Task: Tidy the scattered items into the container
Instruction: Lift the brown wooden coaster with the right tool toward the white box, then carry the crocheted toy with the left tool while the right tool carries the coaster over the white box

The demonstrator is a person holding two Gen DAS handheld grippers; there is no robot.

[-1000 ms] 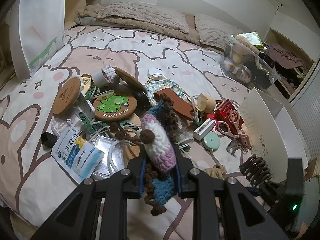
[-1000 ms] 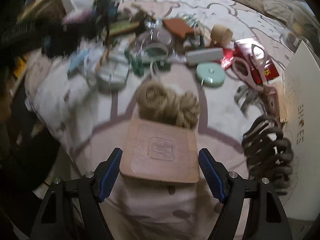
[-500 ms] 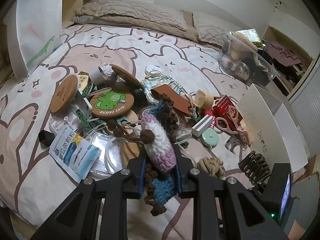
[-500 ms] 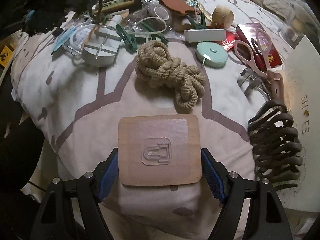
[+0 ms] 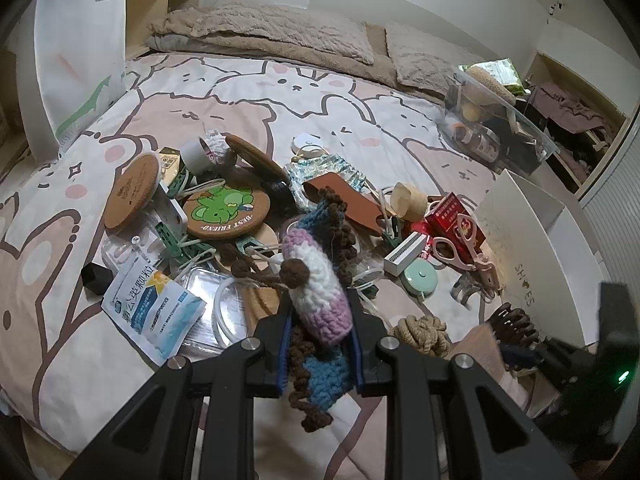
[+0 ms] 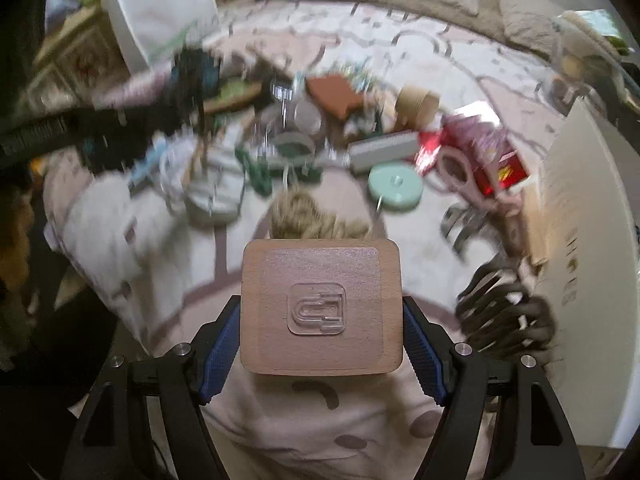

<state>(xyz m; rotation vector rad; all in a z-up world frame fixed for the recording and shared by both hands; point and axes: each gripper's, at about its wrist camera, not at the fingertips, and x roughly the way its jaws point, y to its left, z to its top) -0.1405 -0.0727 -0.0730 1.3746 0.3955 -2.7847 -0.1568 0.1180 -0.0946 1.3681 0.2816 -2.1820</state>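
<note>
My left gripper (image 5: pixel 320 308) is shut on a crocheted piece (image 5: pixel 316 280) in purple, white and blue with brown cords, held above the bed's near edge. In the right wrist view a square wooden tile (image 6: pixel 320 280) with a clear stick-on hook sits between the blue pads (image 6: pixel 218 344) of my right gripper (image 6: pixel 320 312). The jaws are closing and the pads press both of its sides. The tile looks sharp while the bed behind it is blurred. A white box lettered SHOES (image 5: pixel 532 248) (image 6: pixel 580 200) stands open at the right.
Scattered items cover the bunny bedspread (image 5: pixel 320 92): a rope bundle (image 6: pixel 312 216), a dark hair claw (image 6: pixel 504 312), a mint tape measure (image 6: pixel 394 188), pink scissors (image 5: pixel 460 248), cork coasters (image 5: pixel 224 210), a sachet (image 5: pixel 152 308). A clear bin (image 5: pixel 500 132) sits far right, a white bag (image 5: pixel 76 52) far left.
My right gripper's jaws have drawn in onto the wooden tile and it has risen off the bedspread with them, covering part of the rope bundle. The left gripper and crocheted piece have stayed put.
</note>
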